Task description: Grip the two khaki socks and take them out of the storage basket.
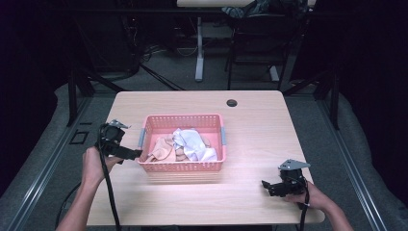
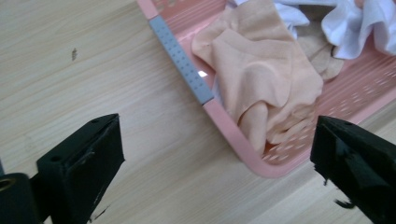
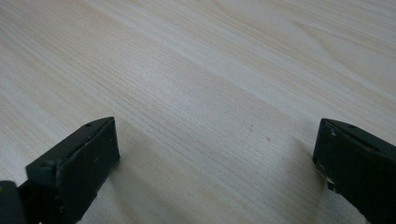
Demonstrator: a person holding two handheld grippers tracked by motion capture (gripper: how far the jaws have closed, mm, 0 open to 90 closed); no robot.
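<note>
Two grippers, jaws wide, empty: left gripper [image 1: 129, 153] beside pink basket [image 1: 183, 166] of cloths [image 1: 185, 144]; right gripper [image 1: 269, 185] over bare table [image 1: 260, 130].

Pink basket [image 1: 183, 166] mid-table [image 1: 255, 144]; bare wood right of it

dark room, grey floor [image 1: 43, 144], far desk [image 1: 202, 4]

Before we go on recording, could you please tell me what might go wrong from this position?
1. The left gripper is open with the pink plastic basket's near corner between its jaws; closing or advancing could shove the light basket across the wooden table.
2. The peach-coloured cloth lies tangled with the white cloth, so one pull may drag both out.
3. The right gripper is open over bare table, too far off to steady the basket.
</note>
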